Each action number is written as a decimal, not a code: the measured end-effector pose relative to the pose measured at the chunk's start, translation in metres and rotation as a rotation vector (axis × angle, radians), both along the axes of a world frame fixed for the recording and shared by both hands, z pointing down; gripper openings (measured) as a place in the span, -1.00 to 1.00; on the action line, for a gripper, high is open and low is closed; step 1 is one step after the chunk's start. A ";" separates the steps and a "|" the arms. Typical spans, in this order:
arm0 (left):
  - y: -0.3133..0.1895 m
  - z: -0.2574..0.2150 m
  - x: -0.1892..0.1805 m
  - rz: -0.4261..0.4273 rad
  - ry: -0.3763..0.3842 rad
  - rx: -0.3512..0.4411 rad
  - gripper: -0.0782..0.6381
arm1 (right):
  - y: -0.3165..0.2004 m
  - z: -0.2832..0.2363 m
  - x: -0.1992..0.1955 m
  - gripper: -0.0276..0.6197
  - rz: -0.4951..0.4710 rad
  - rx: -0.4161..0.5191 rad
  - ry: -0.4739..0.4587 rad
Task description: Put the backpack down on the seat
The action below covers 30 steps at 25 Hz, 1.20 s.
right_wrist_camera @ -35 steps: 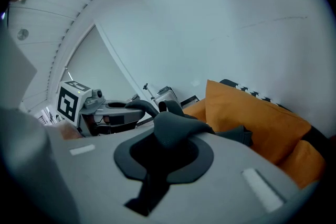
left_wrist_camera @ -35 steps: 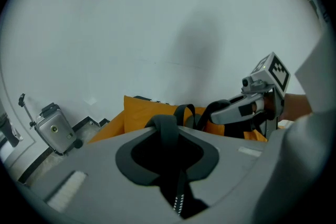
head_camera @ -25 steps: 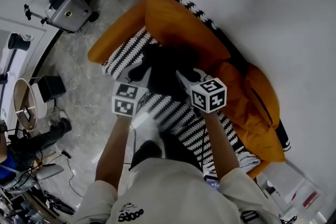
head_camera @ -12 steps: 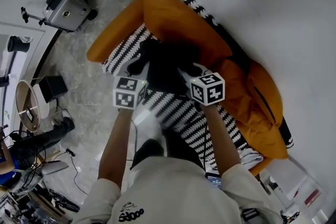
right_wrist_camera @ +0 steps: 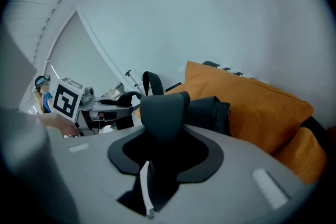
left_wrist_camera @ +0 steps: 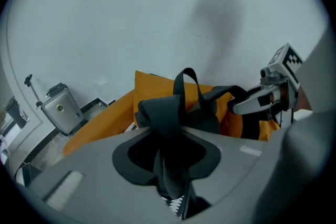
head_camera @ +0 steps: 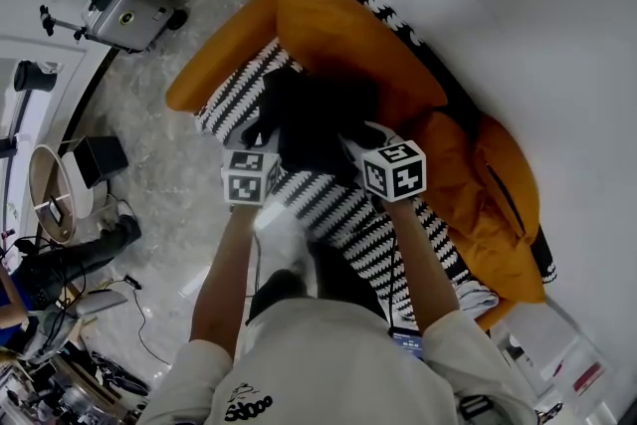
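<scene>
A black backpack [head_camera: 314, 119] lies on the black-and-white striped seat [head_camera: 343, 214], against a big orange cushion [head_camera: 338, 30]. My left gripper [head_camera: 261, 150] is at its near left side and my right gripper [head_camera: 360, 142] at its near right. In the left gripper view a black strap [left_wrist_camera: 168, 118] runs down between the jaws of the left gripper [left_wrist_camera: 170, 168], which still pinch it as they start opening. In the right gripper view a broad strap [right_wrist_camera: 163, 110] lies in the right gripper [right_wrist_camera: 157, 168], whose jaws are opening with a gap beside the strap.
More orange cushions [head_camera: 498, 204] lie along the right of the sofa, and a white wall is behind it. A silver suitcase [head_camera: 124, 10] stands on the marble floor [head_camera: 149, 144] at the left. A round side table [head_camera: 48, 199] and cables clutter the far left.
Both grippers have shifted slightly, the left one to the right and a little down. The backpack stays resting on the striped seat.
</scene>
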State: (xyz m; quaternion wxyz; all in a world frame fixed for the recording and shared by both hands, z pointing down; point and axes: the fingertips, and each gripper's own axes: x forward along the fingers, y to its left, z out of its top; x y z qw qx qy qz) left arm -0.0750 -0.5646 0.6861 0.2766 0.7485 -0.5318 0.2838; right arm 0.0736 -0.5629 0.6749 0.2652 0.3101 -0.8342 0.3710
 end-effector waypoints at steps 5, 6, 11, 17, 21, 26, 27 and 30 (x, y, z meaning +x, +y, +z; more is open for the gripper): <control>0.012 0.025 -0.003 -0.024 0.006 -0.066 -0.52 | 0.007 0.012 -0.004 -0.51 -0.003 -0.023 0.002; 0.015 0.030 -0.004 -0.029 0.005 -0.080 -0.52 | 0.009 0.015 -0.005 -0.51 -0.004 -0.029 0.003; 0.025 0.052 0.001 -0.031 -0.007 -0.132 -0.51 | 0.014 0.030 -0.011 -0.51 -0.010 -0.043 0.008; 0.024 0.077 0.007 -0.039 0.031 -0.182 -0.49 | 0.013 0.053 -0.020 -0.48 0.002 -0.052 0.004; 0.020 0.094 0.004 -0.038 0.034 -0.200 -0.49 | 0.013 0.071 -0.030 -0.47 0.010 -0.045 0.000; 0.013 0.117 0.005 0.003 0.021 -0.217 -0.48 | 0.010 0.088 -0.037 -0.45 0.022 -0.048 -0.007; 0.011 0.122 0.004 -0.005 0.036 -0.224 -0.48 | 0.009 0.090 -0.038 -0.45 0.026 -0.045 -0.010; 0.008 0.132 0.001 -0.033 0.070 -0.239 -0.48 | 0.005 0.091 -0.042 -0.45 0.022 -0.041 -0.013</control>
